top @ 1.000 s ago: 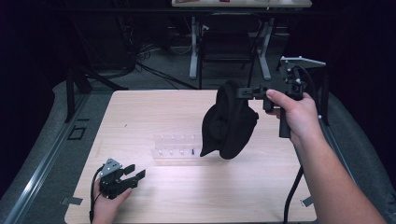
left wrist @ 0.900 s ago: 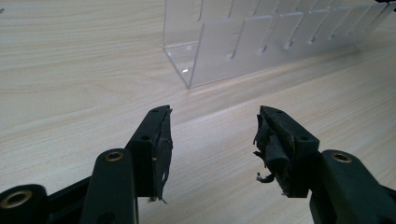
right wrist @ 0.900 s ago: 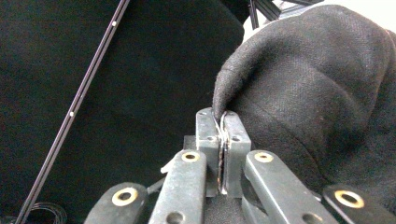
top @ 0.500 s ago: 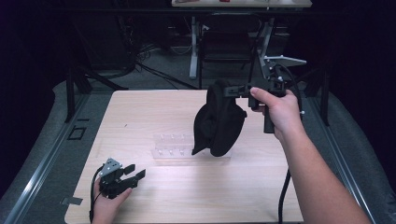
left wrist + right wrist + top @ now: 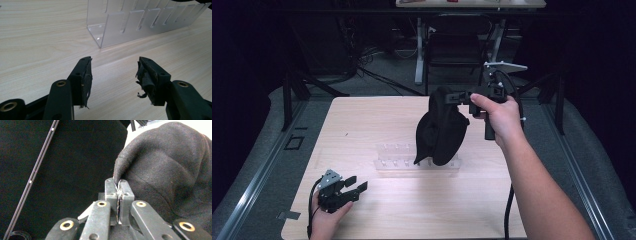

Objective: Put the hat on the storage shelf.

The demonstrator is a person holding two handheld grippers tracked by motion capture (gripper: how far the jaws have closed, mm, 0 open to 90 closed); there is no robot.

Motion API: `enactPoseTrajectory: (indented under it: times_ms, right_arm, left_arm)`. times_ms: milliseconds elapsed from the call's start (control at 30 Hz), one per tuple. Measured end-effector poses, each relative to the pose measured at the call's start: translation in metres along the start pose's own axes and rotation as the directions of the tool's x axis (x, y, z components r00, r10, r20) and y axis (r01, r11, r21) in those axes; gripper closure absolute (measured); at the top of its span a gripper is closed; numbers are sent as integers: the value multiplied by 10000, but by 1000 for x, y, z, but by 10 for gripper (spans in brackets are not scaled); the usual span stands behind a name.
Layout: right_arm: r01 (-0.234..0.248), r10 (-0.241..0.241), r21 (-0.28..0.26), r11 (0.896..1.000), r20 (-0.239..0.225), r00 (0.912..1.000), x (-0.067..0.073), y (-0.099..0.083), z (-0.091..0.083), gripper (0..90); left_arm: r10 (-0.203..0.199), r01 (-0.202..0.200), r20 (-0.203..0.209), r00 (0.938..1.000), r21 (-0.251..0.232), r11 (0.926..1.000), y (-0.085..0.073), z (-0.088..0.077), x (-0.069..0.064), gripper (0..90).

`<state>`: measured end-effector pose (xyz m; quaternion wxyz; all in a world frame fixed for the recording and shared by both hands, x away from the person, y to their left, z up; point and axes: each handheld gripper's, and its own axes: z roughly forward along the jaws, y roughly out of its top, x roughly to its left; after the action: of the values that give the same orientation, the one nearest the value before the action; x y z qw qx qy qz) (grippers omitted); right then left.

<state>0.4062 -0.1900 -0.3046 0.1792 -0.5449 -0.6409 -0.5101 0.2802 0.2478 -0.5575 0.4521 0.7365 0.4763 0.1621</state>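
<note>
Fingers (image 5: 111, 192) of the right gripper (image 5: 451, 98) are pinched on the edge of a black cloth (image 5: 442, 131), which over the last second has swung left and lower, now hanging over the clear rack (image 5: 392, 159). Judging by that, the cloth is likely headed onto the rack. Left gripper (image 5: 357, 184) rests apart and empty on the table (image 5: 362, 120).

A clear plastic slotted rack (image 5: 417, 159) lies on the pale wooden surface (image 5: 362, 120), about midway between its left and right edges and a little nearer the near edge than the far one, its length running left to right. A black cloth cap (image 5: 441, 127) hangs above the rack's right end, clear of the surface, pinched at its top edge in the right gripper (image 5: 455, 97), which is over the surface's right half. The left gripper (image 5: 356, 184) sits low at the near left corner, well apart from the rack, its jaws facing the rack's left end.
</note>
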Motion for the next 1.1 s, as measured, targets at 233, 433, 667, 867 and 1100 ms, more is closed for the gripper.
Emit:
enactPoseTrajectory:
  times_ms: [233, 433, 667, 867, 1100]
  right_arm:
    - [34, -34, 26, 10000, 91, 10000, -4, 1, 7, 885]
    - [83, -83, 6, 10000, 224, 9997, -5, 3, 10, 885]
    - [93, -94, 62, 9999, 164, 9998, -6, 4, 13, 884]
    - [117, -118, 204, 9997, 22, 9999, -5, 2, 17, 884]
    - [187, -183, 309, 9993, -131, 9997, 2, -3, 24, 884]
  left_arm:
    - [2, -2, 19, 10000, 7, 10000, 0, 1, -1, 455]
    - [4, -4, 4, 10000, 13, 10000, 0, 1, -1, 455]
    - [7, -7, 8, 10000, -24, 10000, 0, 2, -1, 455]
    - [80, -80, 40, 10000, 40, 10000, 1, 4, -3, 456]
    - [179, -179, 92, 9998, -52, 9998, 3, 5, -7, 458]
